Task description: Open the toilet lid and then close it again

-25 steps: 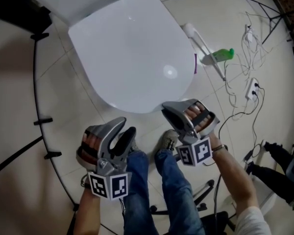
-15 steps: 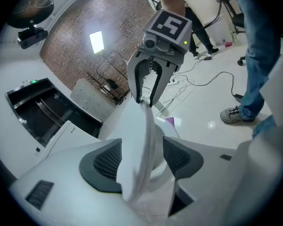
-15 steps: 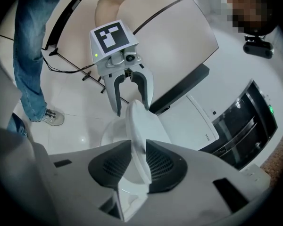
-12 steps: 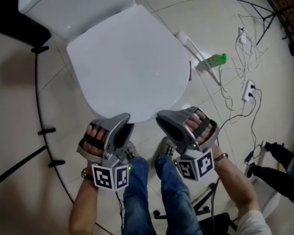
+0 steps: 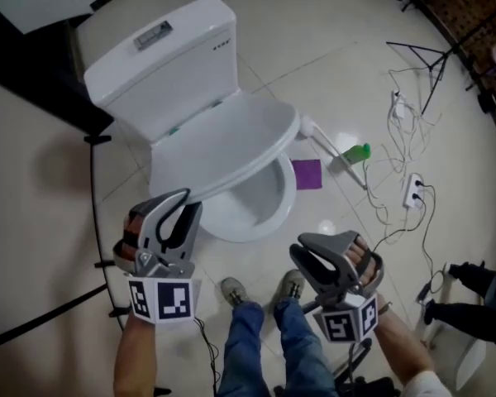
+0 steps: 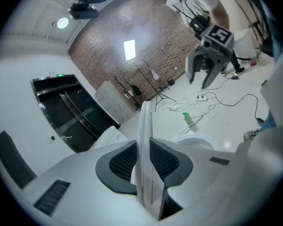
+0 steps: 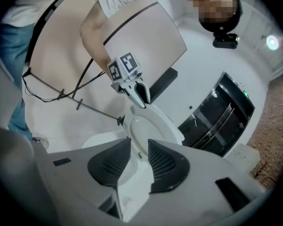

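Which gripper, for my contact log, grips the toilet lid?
The left gripper: its jaws have just closed on the raised toilet lid. The right gripper hangs clear, jaws apart.

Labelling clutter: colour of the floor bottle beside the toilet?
Green; the bottle shows best in head view.

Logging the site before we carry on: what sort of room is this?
Probably a staged test space, not a bathroom: a toilet on open tiled floor, loose cables, a power strip, a brick wall.
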The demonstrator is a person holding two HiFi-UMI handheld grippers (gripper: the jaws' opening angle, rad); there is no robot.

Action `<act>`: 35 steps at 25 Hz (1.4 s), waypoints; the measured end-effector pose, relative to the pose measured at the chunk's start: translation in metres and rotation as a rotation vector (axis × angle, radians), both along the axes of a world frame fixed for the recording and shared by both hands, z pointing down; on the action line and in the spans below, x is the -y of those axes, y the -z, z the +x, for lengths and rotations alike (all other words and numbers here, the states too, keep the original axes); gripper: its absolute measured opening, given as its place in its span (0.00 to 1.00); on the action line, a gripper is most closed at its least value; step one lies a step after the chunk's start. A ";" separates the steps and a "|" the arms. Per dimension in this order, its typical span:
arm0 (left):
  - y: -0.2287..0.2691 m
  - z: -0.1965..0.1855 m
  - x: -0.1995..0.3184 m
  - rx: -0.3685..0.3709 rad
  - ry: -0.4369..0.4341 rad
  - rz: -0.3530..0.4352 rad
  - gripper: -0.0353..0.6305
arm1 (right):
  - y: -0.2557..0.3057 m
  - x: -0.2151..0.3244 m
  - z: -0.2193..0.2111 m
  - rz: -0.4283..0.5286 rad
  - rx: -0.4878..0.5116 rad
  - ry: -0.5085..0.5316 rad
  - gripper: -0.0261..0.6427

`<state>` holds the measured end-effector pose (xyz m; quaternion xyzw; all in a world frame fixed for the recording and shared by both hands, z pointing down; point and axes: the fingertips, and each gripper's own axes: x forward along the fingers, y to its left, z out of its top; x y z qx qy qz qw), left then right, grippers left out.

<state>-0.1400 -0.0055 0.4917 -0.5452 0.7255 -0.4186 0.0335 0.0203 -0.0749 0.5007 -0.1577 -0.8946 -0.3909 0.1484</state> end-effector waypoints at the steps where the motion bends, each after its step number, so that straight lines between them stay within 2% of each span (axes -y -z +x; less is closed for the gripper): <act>1: 0.015 -0.021 0.000 -0.019 0.025 0.017 0.17 | 0.012 0.002 0.004 -0.018 -0.013 -0.025 0.21; 8: 0.086 -0.170 0.003 -0.213 0.210 0.136 0.17 | 0.055 0.000 0.049 -0.119 -0.135 -0.185 0.21; 13: 0.091 -0.254 0.006 -0.328 0.300 0.133 0.18 | 0.059 -0.015 0.063 -0.185 -0.184 -0.277 0.21; 16: 0.091 -0.276 0.010 -0.395 0.296 0.119 0.18 | 0.064 -0.022 0.057 -0.221 -0.177 -0.316 0.21; 19: 0.087 -0.274 0.010 -0.411 0.271 0.115 0.18 | 0.074 -0.025 0.044 -0.244 -0.157 -0.330 0.21; 22: 0.089 -0.277 0.010 -0.441 0.270 0.146 0.21 | 0.088 -0.023 0.027 -0.280 -0.120 -0.334 0.21; 23: 0.095 -0.277 0.007 -0.445 0.269 0.170 0.24 | 0.092 -0.023 0.021 -0.306 -0.113 -0.338 0.21; 27: 0.149 -0.251 -0.013 -0.452 0.229 0.338 0.24 | 0.122 -0.012 -0.007 -0.421 -0.059 -0.347 0.23; 30: 0.189 -0.188 -0.030 -0.487 0.150 0.399 0.24 | 0.157 0.000 -0.028 -0.498 0.004 -0.328 0.23; 35: 0.242 -0.049 -0.047 -0.585 0.047 0.467 0.24 | 0.215 0.011 -0.043 -0.644 0.031 -0.269 0.23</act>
